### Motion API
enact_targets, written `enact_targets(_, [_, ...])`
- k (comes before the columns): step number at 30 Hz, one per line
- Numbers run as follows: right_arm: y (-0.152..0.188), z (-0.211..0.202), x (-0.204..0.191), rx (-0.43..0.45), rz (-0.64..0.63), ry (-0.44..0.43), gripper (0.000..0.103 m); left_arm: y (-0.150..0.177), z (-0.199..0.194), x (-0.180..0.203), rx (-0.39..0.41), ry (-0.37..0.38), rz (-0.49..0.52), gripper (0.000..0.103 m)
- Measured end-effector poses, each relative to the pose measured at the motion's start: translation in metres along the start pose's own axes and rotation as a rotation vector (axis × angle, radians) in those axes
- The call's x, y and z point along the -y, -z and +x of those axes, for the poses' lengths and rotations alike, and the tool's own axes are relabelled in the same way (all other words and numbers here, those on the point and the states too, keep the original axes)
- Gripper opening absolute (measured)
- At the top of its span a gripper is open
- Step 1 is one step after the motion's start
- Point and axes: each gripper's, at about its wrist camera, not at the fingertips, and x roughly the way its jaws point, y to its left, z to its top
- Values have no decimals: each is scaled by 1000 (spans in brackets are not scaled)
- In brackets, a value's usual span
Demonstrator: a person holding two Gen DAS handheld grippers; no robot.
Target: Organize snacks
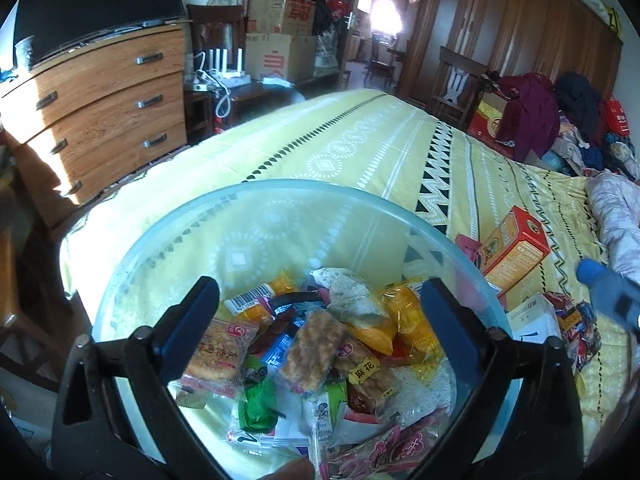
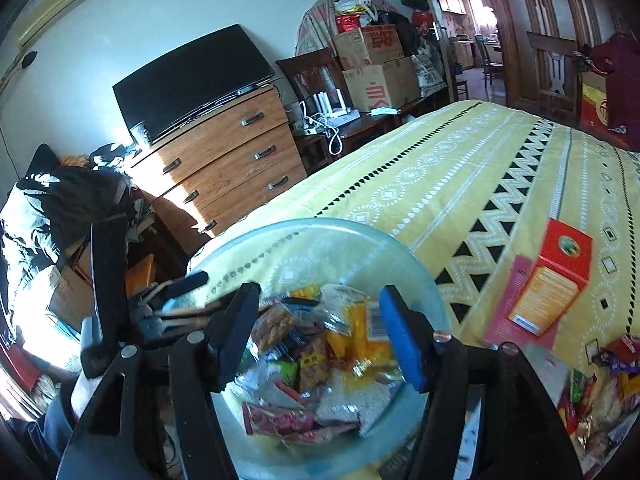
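A clear glass bowl (image 1: 168, 232) sits on the yellow patterned bedspread (image 1: 360, 152) and holds several wrapped snacks (image 1: 316, 344). My left gripper (image 1: 320, 316) is open and empty, its fingers over the bowl's near side. My right gripper (image 2: 320, 336) is open and empty, hovering over the same bowl (image 2: 408, 256) and its snacks (image 2: 312, 368). An orange-red snack box (image 1: 516, 248) lies on the bed right of the bowl; it also shows in the right wrist view (image 2: 552, 280). Loose snacks (image 2: 600, 392) lie at the right. The right gripper's blue finger (image 1: 600, 284) shows at the left view's right edge.
A wooden chest of drawers (image 2: 224, 160) with a dark screen (image 2: 188, 80) stands left of the bed. Cardboard boxes (image 2: 376, 64) are stacked behind. Clothes (image 1: 560, 120) pile at the bed's far right. A white box (image 1: 536, 316) lies near the bowl.
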Motion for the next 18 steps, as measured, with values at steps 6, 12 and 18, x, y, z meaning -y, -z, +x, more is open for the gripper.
enact_targets(6, [60,-54,29,0,44,77,67,5,-24,42,59,-58,89,103])
enact_targets(12, [127,-130,71,17,127,197,67,18,-51,129,105,-27,246,103])
enact_targets(18, [185,-202,116,32,232,307,67,41,-64,219,105,62,382,103])
